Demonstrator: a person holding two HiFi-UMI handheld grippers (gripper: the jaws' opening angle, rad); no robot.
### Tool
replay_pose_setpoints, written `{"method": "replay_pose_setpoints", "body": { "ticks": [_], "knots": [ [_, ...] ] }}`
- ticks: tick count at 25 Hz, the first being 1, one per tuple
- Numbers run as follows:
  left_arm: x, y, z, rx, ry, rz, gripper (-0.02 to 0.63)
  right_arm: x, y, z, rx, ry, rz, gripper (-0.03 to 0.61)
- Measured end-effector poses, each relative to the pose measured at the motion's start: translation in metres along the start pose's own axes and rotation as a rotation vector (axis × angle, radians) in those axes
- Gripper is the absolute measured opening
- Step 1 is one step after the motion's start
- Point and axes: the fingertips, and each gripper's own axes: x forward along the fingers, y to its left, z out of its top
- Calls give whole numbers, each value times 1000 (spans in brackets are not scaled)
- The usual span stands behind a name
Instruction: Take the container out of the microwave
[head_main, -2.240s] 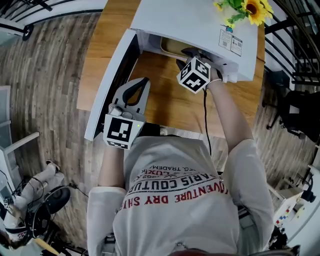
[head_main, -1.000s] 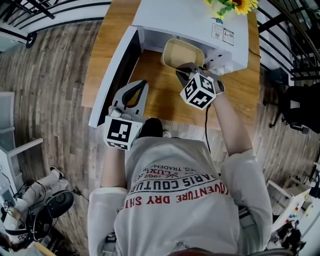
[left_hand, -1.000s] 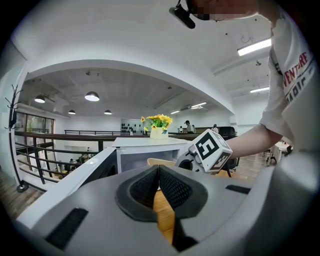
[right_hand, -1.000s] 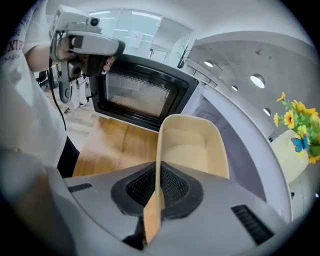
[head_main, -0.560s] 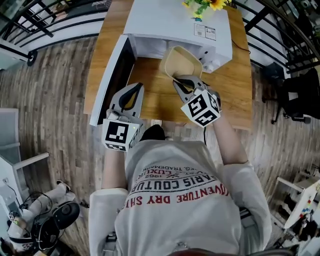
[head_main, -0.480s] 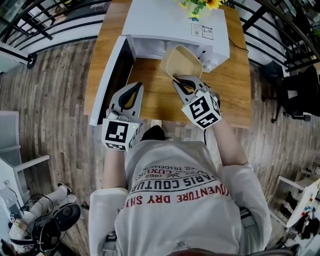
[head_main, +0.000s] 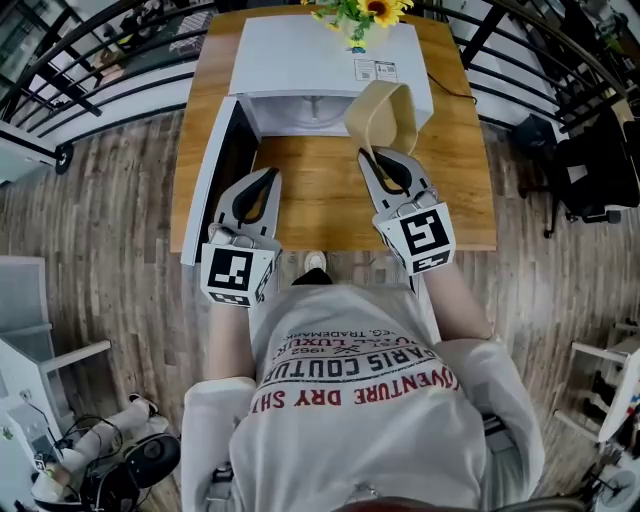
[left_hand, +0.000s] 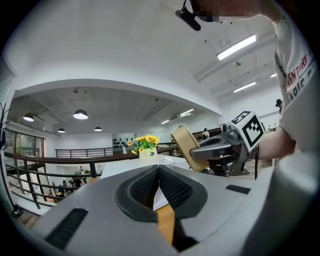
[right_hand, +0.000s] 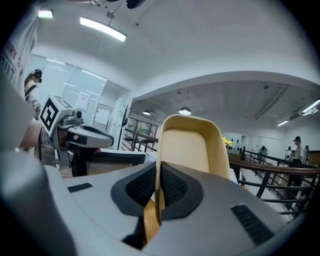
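The tan container (head_main: 382, 113) hangs in the air in front of the open white microwave (head_main: 310, 50), tipped up on its side. My right gripper (head_main: 385, 160) is shut on its rim; in the right gripper view the container's wall (right_hand: 187, 147) stands thin between the pads of that gripper (right_hand: 158, 187). My left gripper (head_main: 258, 182) hovers over the table beside the open microwave door (head_main: 212, 175), shut with nothing in it. In the left gripper view its pads (left_hand: 159, 182) meet, and the container (left_hand: 184, 145) shows at the right.
The microwave stands at the back of a wooden table (head_main: 320, 205), its cavity (head_main: 305, 110) open, a vase of sunflowers (head_main: 358, 14) on top. The door swings out to the left. Black railings ring the platform; a dark chair (head_main: 590, 150) stands right.
My right gripper drew the container out of the microwave, lifted it and rolled it onto its side. My left gripper rose a little near the door.
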Motion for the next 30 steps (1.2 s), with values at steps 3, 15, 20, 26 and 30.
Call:
{"method": "replay_pose_setpoints", "body": {
  "ticks": [3, 15, 20, 26, 30],
  "knots": [
    [0, -1, 10, 6, -23, -6, 17, -5, -4, 9, 25, -46, -22, 32],
    [10, 14, 10, -11, -21, 5, 17, 4, -19, 9, 83, -106, -100, 29],
    [13, 17, 5, -21, -7, 5, 17, 8, -15, 10, 86, -101, -74, 29],
    [19, 12, -1, -15, 14, -22, 17, 14, -14, 8, 73, -90, -79, 29],
    [20, 13, -5, -25, 20, -21, 17, 18, -13, 5, 73, -88, -78, 29]
  ]
}}
